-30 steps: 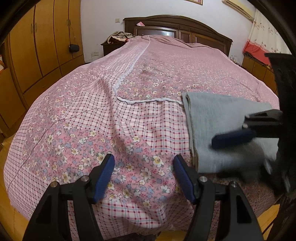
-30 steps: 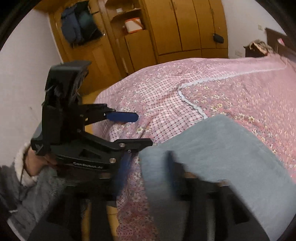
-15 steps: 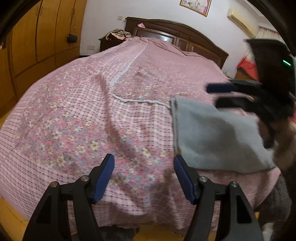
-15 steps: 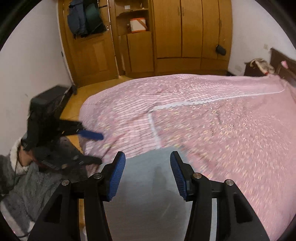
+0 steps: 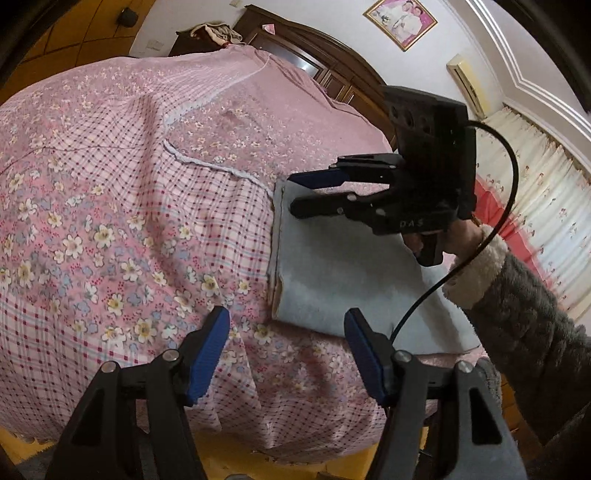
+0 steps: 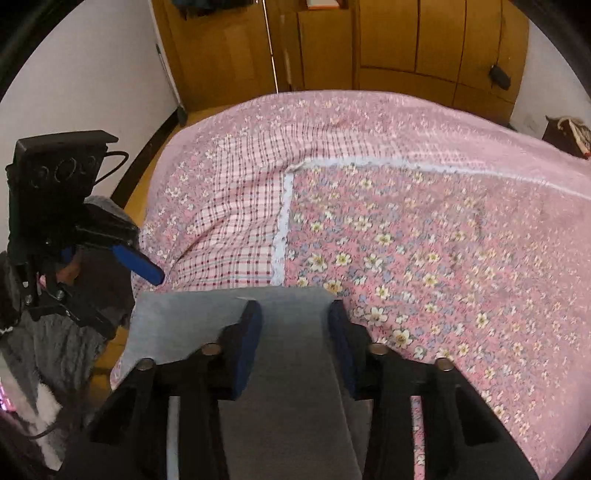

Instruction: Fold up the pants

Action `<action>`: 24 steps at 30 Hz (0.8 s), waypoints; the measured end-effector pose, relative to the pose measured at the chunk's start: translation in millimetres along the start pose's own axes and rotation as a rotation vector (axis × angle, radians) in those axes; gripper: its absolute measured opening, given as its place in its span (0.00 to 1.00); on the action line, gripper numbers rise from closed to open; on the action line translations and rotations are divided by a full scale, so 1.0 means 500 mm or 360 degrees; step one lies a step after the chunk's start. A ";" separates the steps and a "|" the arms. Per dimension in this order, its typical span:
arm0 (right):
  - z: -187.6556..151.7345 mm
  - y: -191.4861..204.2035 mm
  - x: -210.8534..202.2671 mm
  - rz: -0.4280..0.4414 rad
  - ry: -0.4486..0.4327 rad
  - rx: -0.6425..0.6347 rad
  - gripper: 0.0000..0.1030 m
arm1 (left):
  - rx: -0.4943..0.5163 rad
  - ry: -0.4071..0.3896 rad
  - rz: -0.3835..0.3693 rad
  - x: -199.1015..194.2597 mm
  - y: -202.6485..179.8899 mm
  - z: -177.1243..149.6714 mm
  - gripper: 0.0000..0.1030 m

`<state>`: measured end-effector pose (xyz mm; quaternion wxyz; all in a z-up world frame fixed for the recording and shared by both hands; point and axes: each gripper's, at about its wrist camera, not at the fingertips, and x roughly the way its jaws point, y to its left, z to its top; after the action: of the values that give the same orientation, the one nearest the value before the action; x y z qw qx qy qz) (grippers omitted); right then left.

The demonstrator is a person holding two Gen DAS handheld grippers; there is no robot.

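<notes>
Left tongs (image 5: 286, 354): we are holding them open, blue pads (image 5: 207, 354) spread wide, nothing between them. They are hovering over the near edge of the bed, pointing at the near left corner of the pants.

Right tongs (image 6: 295, 343): we are holding them open too, pads (image 6: 251, 343) apart, nothing clamped. They are sitting low over the pants; we cannot tell if the tips are touching the cloth. In the left view the right tongs (image 5: 314, 195) are reaching in from the right, tips over the far left corner of the pants.

Right hand (image 5: 461, 236): we are seeing it gripping the handle; a cream cuff and grey fleece sleeve (image 5: 524, 295) are trailing off to the right. A black cable (image 5: 509, 206) is looping from the tool down past the sleeve.

Pants (image 5: 351, 273): grey, folded into a flat rectangle, lying on the bedspread near the bed's near edge, layered edges facing left. In the right view the pants (image 6: 291, 369) are filling the space under and between the right tongs.

Bedspread (image 5: 129, 221): pink, floral and plaid panels with a white lace seam, covering the whole bed.

Headboard (image 5: 317, 55): dark wood, standing at the far end.

Wardrobe (image 6: 406, 40): wooden doors, standing beyond the bed in the right view.

Picture (image 5: 400, 22): framed, hanging on the wall above the headboard.

Curtain (image 5: 535, 192): pale, hanging at the right.
</notes>
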<state>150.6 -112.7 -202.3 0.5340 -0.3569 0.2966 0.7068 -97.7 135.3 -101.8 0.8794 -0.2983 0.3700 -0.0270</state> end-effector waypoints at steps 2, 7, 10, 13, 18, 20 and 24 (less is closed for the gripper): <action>0.000 0.005 -0.008 0.0000 -0.0036 -0.0003 0.14 | 0.0010 0.0002 0.0009 0.003 -0.007 0.000 0.65; -0.004 0.020 -0.024 -0.0047 -0.0033 -0.0057 0.07 | 0.0030 0.0000 0.0028 0.017 -0.016 0.001 0.65; 0.005 0.038 -0.039 -0.0200 -0.0054 -0.0166 0.06 | 0.0040 -0.0001 0.0038 0.012 -0.016 -0.001 0.65; 0.023 0.048 -0.048 -0.0291 -0.0055 -0.0259 0.06 | 0.0048 -0.0002 0.0044 0.005 -0.016 -0.005 0.65; 0.021 0.047 0.000 -0.0378 0.0068 -0.0347 0.06 | 0.0065 0.0001 0.0062 0.000 -0.020 -0.007 0.65; 0.016 0.043 0.008 -0.0399 0.0051 -0.0337 0.06 | 0.0081 0.0002 0.0079 0.003 -0.025 -0.008 0.65; 0.022 0.041 -0.021 -0.0474 -0.0054 -0.0211 0.12 | 0.0106 -0.0001 0.0106 0.004 -0.042 -0.005 0.65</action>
<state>130.7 -114.7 -186.7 0.6131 -0.4194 0.1839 0.6438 -94.3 116.2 -92.9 0.8893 -0.2564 0.3784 -0.0099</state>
